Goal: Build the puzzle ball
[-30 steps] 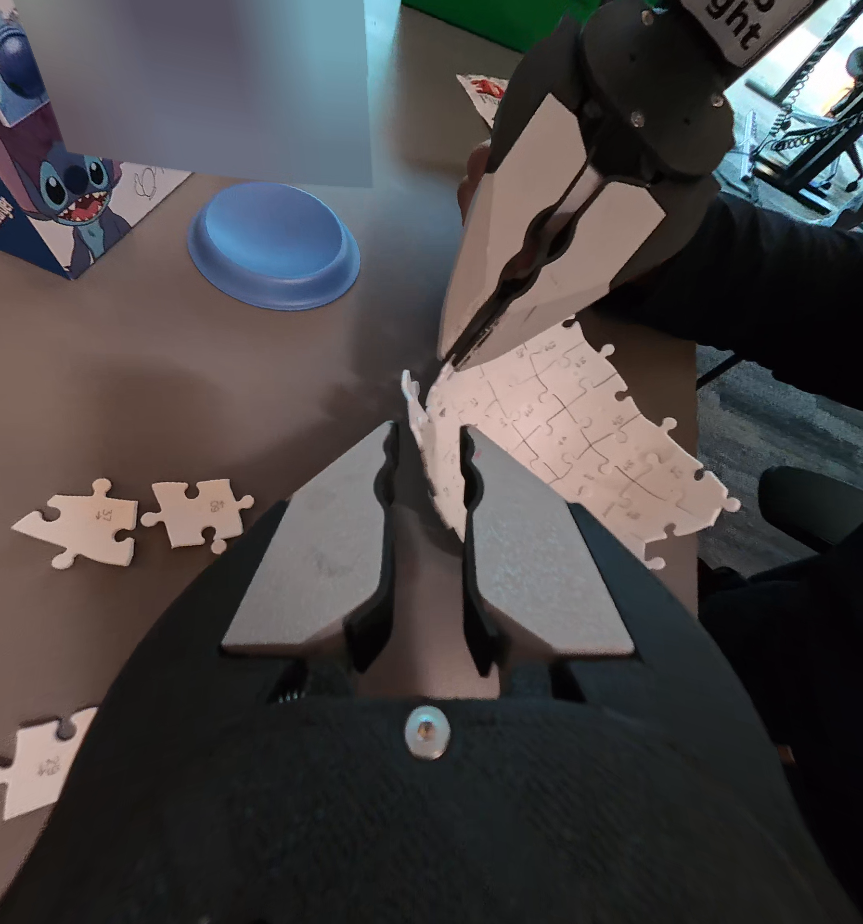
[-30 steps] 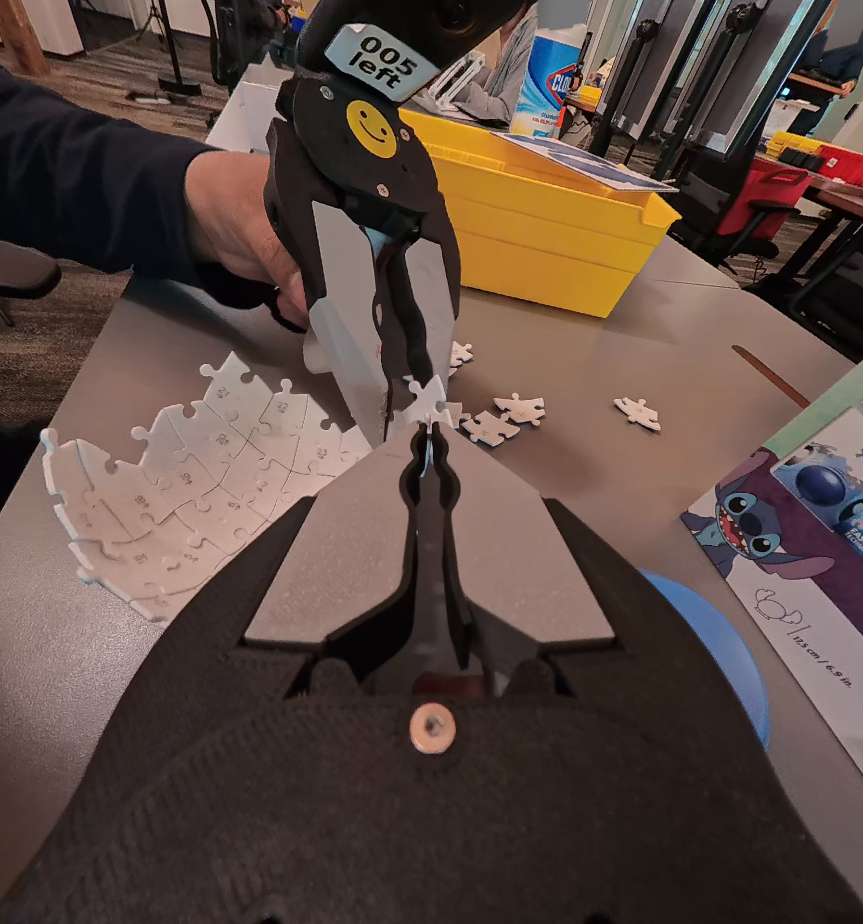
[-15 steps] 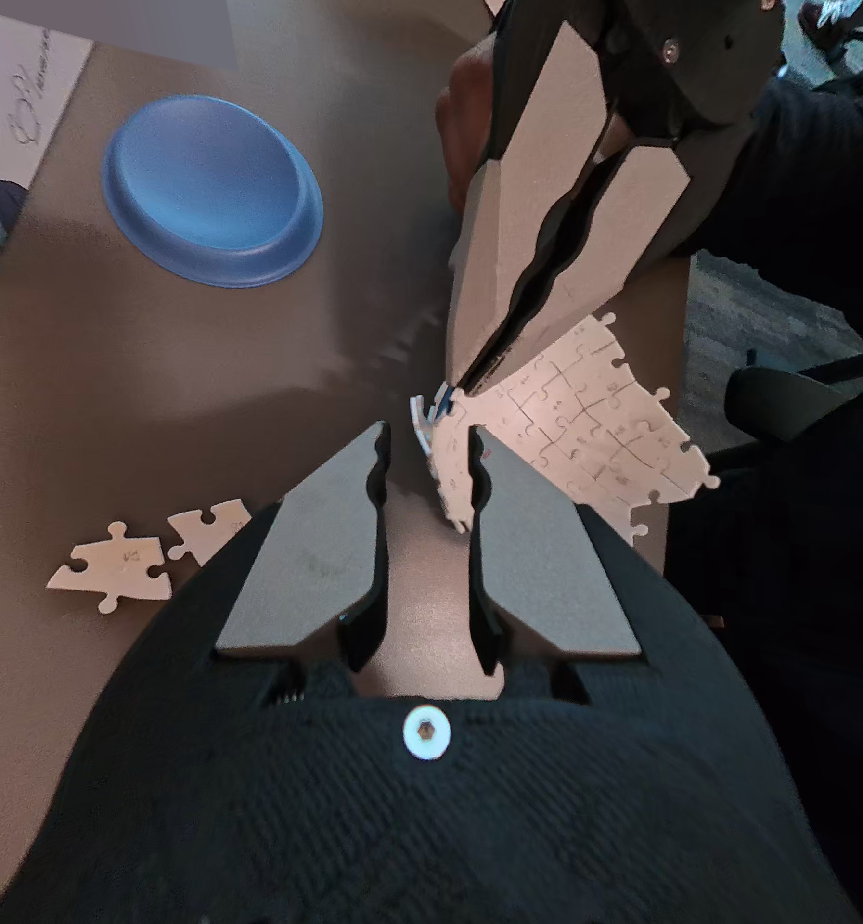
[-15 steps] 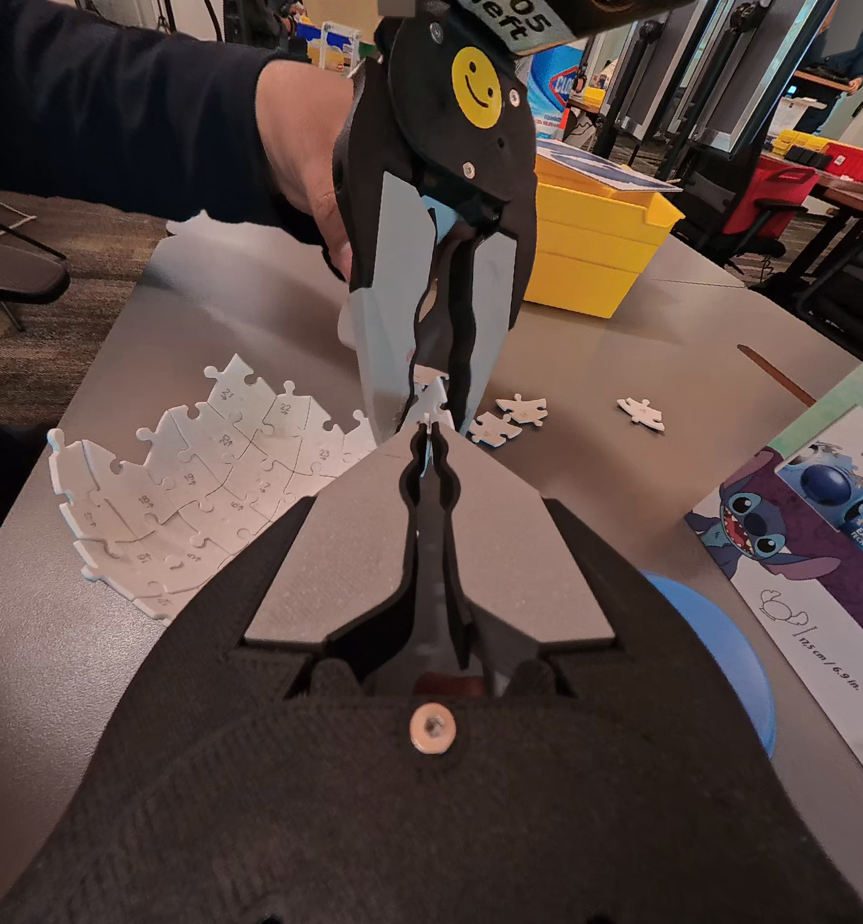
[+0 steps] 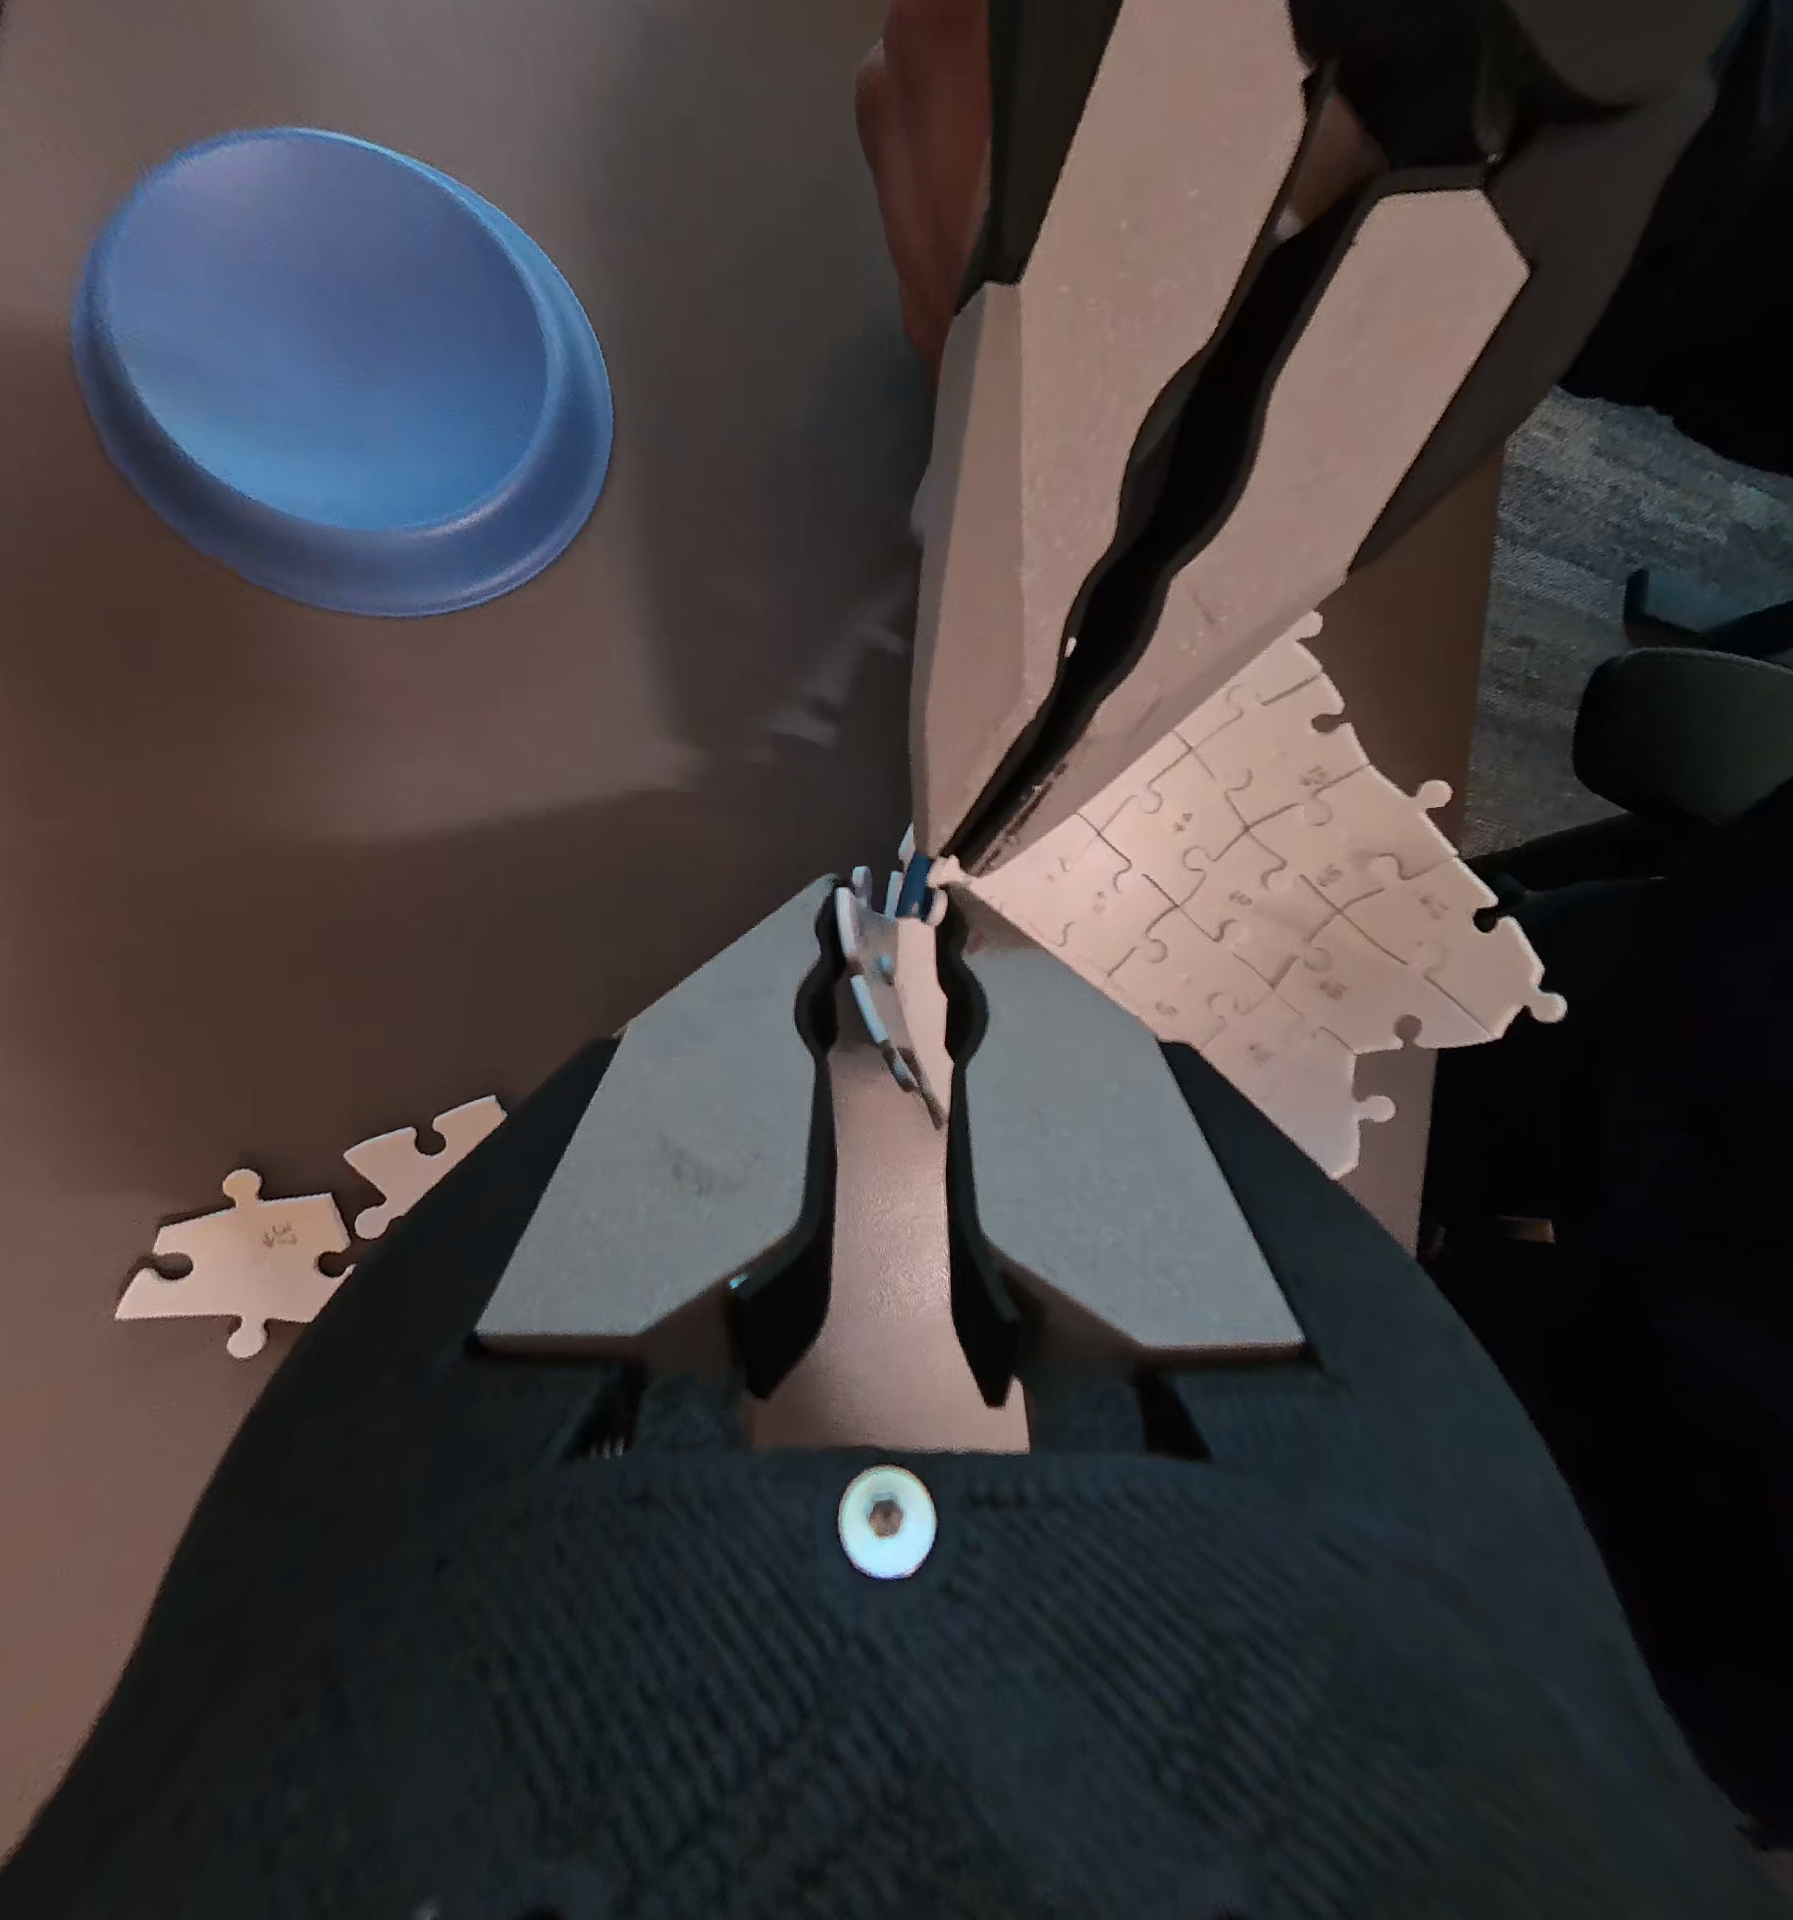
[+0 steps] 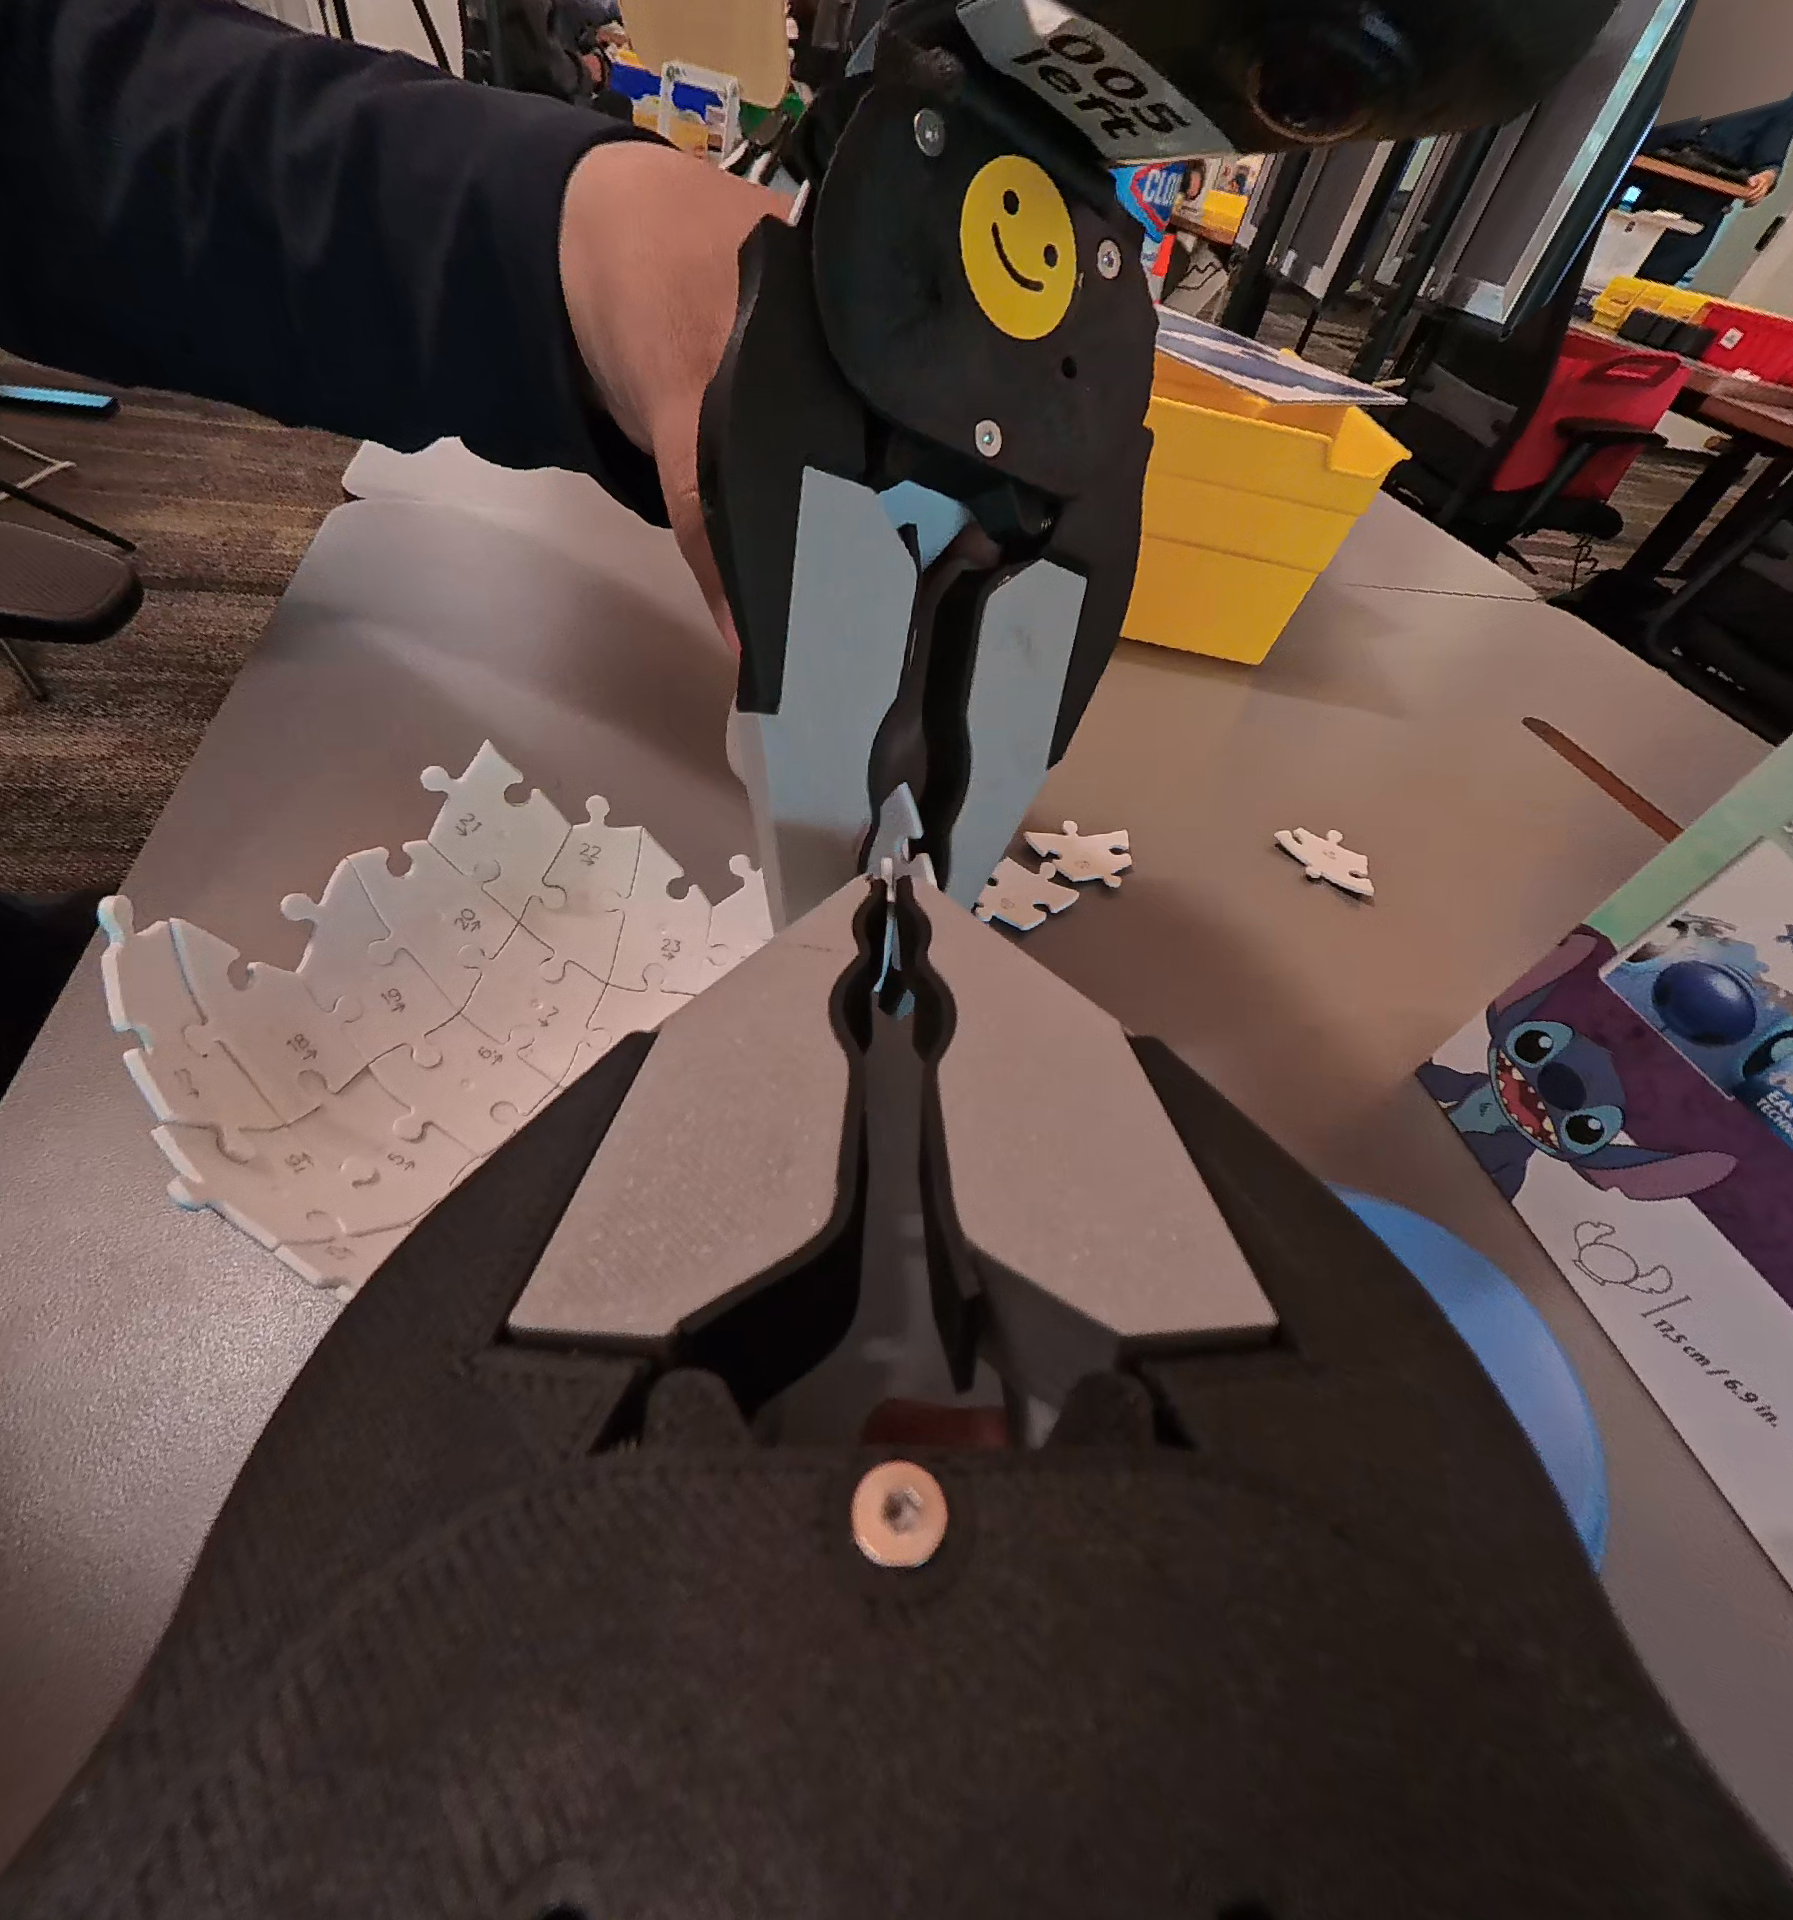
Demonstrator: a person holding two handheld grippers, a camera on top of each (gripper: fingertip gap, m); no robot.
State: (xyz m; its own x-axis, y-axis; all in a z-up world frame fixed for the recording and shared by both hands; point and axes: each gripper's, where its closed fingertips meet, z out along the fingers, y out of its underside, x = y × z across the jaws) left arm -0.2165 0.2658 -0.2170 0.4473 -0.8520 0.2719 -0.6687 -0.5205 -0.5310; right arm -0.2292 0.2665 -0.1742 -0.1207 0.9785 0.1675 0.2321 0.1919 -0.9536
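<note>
A curved white assembled puzzle section (image 5: 1235, 914) lies on the grey table, its numbered back up; the right wrist view shows it at left (image 6: 404, 987). My left gripper (image 5: 887, 914) points down and is closed on the section's raised near rim, which stands between its fingers; it is also in the right wrist view (image 6: 907, 831). My right gripper (image 6: 892, 904) is shut on a single puzzle piece (image 6: 887, 951) with a blue edge. It holds the piece tip to tip against that rim, as the left wrist view shows (image 5: 949, 852).
A blue round stand (image 5: 331, 364) sits on the table beyond the grippers. Loose white pieces lie beside the left gripper (image 5: 237, 1247) and further out (image 6: 1323, 857). The puzzle box (image 6: 1650, 1091) is at right, a yellow bin (image 6: 1245, 520) behind. The table edge runs just past the section. The grippers are tip to tip, or close to it.
My left gripper has come down closer and its fingers have narrowed around the section's rim. My right gripper has kept its piece and brought it down to that rim.
</note>
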